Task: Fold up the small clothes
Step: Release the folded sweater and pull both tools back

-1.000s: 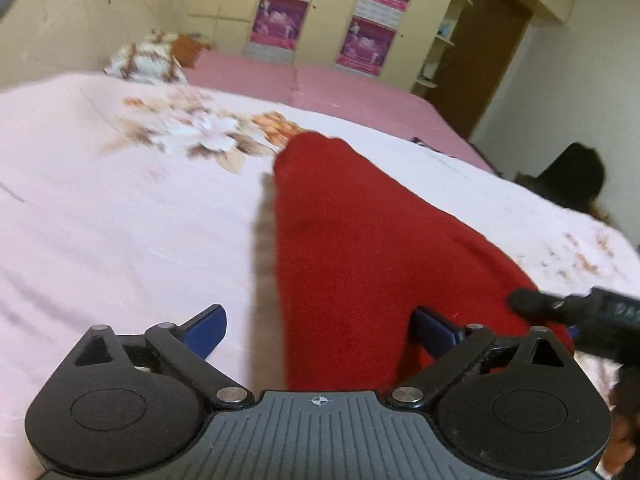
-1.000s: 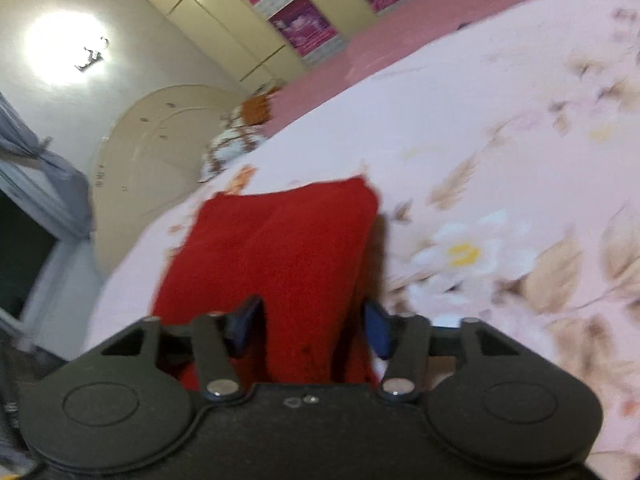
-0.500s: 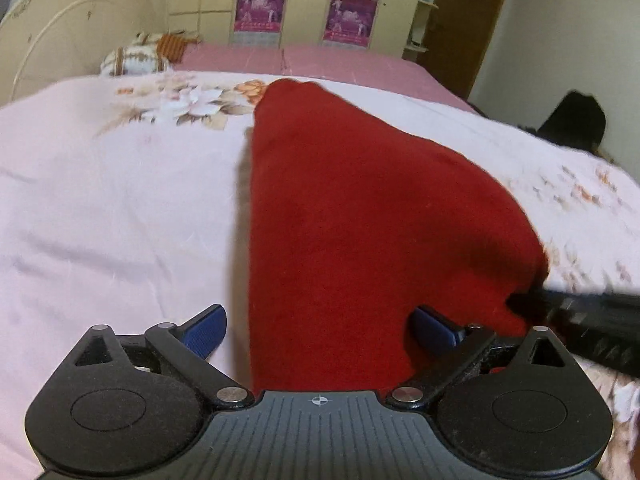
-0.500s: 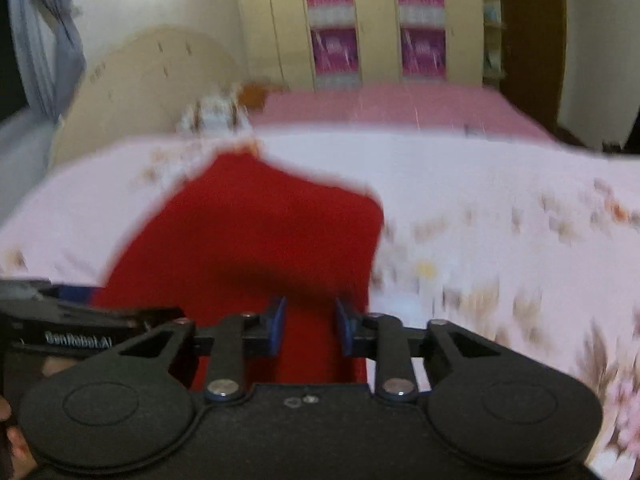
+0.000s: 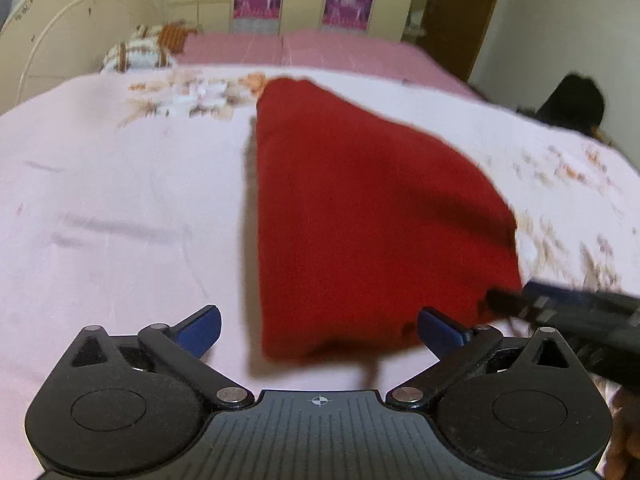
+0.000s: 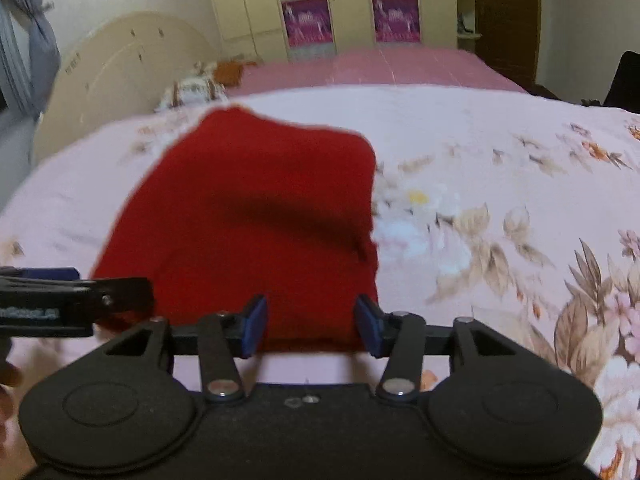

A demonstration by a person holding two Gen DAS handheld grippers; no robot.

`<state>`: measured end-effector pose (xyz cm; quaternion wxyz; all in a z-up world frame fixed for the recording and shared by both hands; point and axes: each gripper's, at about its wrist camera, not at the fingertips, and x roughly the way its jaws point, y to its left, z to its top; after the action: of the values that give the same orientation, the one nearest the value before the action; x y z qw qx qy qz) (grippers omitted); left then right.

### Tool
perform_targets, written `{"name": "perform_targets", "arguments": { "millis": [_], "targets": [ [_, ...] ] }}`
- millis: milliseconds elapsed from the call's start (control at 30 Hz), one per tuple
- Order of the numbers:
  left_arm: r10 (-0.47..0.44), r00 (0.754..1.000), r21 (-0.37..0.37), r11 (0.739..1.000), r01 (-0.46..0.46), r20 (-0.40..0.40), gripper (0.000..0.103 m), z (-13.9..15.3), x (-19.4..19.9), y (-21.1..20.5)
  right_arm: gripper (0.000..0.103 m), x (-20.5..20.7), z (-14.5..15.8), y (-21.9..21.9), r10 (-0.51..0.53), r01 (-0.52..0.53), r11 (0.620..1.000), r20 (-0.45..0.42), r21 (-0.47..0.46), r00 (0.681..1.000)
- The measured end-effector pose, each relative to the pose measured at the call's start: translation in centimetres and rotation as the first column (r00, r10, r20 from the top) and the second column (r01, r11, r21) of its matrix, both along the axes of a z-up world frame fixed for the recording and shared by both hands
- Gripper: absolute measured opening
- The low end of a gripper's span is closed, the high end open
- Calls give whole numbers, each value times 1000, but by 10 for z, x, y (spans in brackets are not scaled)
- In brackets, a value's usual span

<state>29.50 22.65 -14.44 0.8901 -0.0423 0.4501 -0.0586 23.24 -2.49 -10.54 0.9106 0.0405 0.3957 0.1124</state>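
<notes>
A: It is a bedroom, and the work surface is a bed (image 5: 120, 200) under a pale pink sheet printed with flowers.

B: What is nearest?

A: In the left wrist view, the left gripper (image 5: 318, 330) hangs low over the sheet with its jaws spread wide and released; the near end of the red garment (image 5: 360, 208) lies between the blue pads, which stand clear of it on both sides. At the near right, the right gripper (image 5: 504, 300) comes in from the side, its tip at the garment's right corner.

B: And from the other side?

A: In the right wrist view, the right gripper (image 6: 310, 322) has its jaws opening, and the near edge of the red garment (image 6: 256, 216) sits between the pads. Whether they brush the cloth I cannot tell. The left gripper (image 6: 132, 292) shows at the near left, by the garment's left corner.

B: How does the garment lie?

A: Flat on the sheet, folded into a narrow shape that runs away from the grippers toward the middle of the bed.

B: Farther back?

A: A patterned pillow (image 5: 136, 54) at the far left beside a cream arched headboard (image 5: 68, 28), a darker pink cover across the far side, then yellow wardrobes (image 6: 348, 4) with purple pictures.
</notes>
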Motion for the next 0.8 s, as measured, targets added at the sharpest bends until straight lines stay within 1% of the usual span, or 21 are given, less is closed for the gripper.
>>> {"name": "perform_targets", "arguments": {
  "millis": [33, 67, 100, 133, 233, 300, 333, 433, 467, 533, 633, 667, 700, 733, 767, 800],
  "targets": [
    [9, 1000, 9, 1000, -9, -18, 103, 2, -4, -1, 47, -5, 7, -3, -8, 8, 999, 6, 36, 1000],
    [14, 1000, 10, 1000, -13, -20, 103, 6, -10, -1, 47, -12, 14, -6, -9, 8, 998, 18, 70, 1000],
    [14, 1000, 8, 1000, -14, -18, 103, 12, -16, -1, 48, -20, 24, -8, -9, 6, 997, 35, 80, 999],
    [14, 1000, -1, 1000, -14, -19, 103, 18, -22, -1, 48, -29, 31, -8, -7, 3, 998, 53, 68, 999],
    [35, 998, -21, 999, -36, -54, 103, 36, -35, 1, 53, -58, 52, -12, 9, -15, 998, 92, 68, 996],
    [39, 999, -19, 999, -39, -27, 103, 48, -49, 1, 58, -75, 61, -14, 26, -34, 997, 106, 74, 994],
    [36, 999, -4, 999, -36, 2, 103, 57, -59, 0, 62, -83, 65, -14, 36, -43, 997, 112, 68, 993],
    [36, 997, 51, 998, -39, 74, 103, 76, -83, -5, 63, -106, 76, -12, 75, -79, 996, 127, 32, 989],
    [30, 995, 48, 998, -35, 92, 103, 82, -91, -5, 63, -112, 78, -12, 84, -88, 996, 127, 25, 988],
    [47, 993, 34, 998, -51, 110, 103, 94, -106, -5, 63, -126, 84, -13, 96, -99, 995, 126, 20, 987],
    [83, 985, 45, 995, -90, 150, 103, 111, -129, -6, 69, -142, 93, -20, 99, -103, 994, 119, 29, 988],
    [76, 982, 36, 996, -83, 174, 103, 117, -138, -5, 72, -147, 95, -22, 104, -109, 993, 119, 34, 987],
    [57, 978, -7, 998, -57, 200, 103, 122, -147, -1, 75, -152, 99, -25, 112, -117, 992, 121, 37, 986],
    [73, 973, -66, 996, -60, 220, 103, 126, -156, 4, 81, -158, 102, -28, 120, -126, 991, 125, 40, 985],
    [120, 969, -102, 990, -99, 218, 103, 129, -164, 8, 85, -164, 106, -31, 130, -136, 990, 132, 40, 983],
    [169, 963, -116, 982, -147, 211, 103, 131, -171, 10, 86, -169, 110, -33, 136, -142, 989, 137, 40, 981]
  ]
}}
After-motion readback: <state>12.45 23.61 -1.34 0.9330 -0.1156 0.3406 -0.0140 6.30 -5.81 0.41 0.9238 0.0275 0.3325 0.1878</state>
